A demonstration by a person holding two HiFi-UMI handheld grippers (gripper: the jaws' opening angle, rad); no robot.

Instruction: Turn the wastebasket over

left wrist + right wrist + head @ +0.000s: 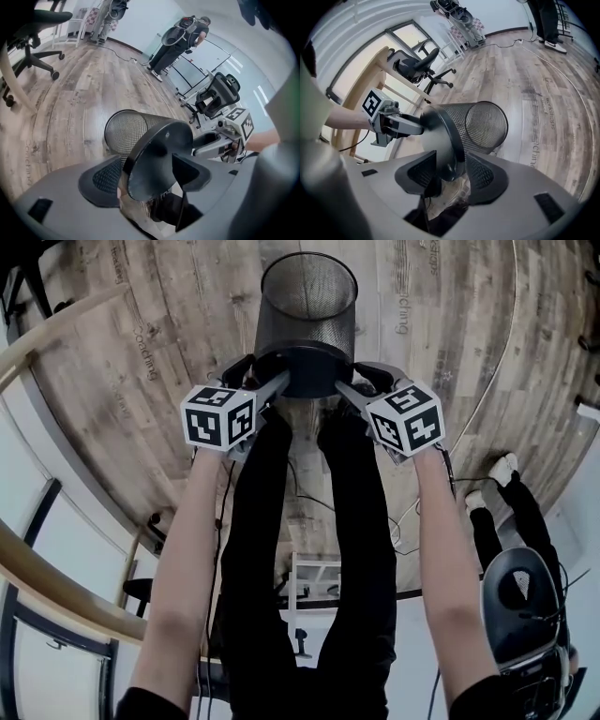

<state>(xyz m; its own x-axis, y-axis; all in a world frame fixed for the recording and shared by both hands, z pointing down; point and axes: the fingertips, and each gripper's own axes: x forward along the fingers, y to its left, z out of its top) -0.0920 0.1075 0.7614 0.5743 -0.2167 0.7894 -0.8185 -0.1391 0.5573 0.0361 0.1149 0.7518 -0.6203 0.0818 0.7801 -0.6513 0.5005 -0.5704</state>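
The wastebasket (307, 306) is a black wire-mesh bin with a solid black base. It is tipped on its side over the wooden floor, base toward me and open mouth pointing away. My left gripper (272, 385) straddles the left edge of the base, and my right gripper (352, 385) straddles the right edge. In the left gripper view one pad of the left gripper (147, 173) lies against the mesh wall of the wastebasket (136, 131) and the other on the base disc. In the right gripper view the right gripper (450, 173) clamps the base rim of the wastebasket (483, 124).
A curved wooden desk edge (56, 324) runs along the left. A black office chair (520, 606) stands at the lower right, with another person's legs (511, 507) beside it. More office chairs (28, 42) (419, 65) stand around, and a cable (412, 512) trails over the floor.
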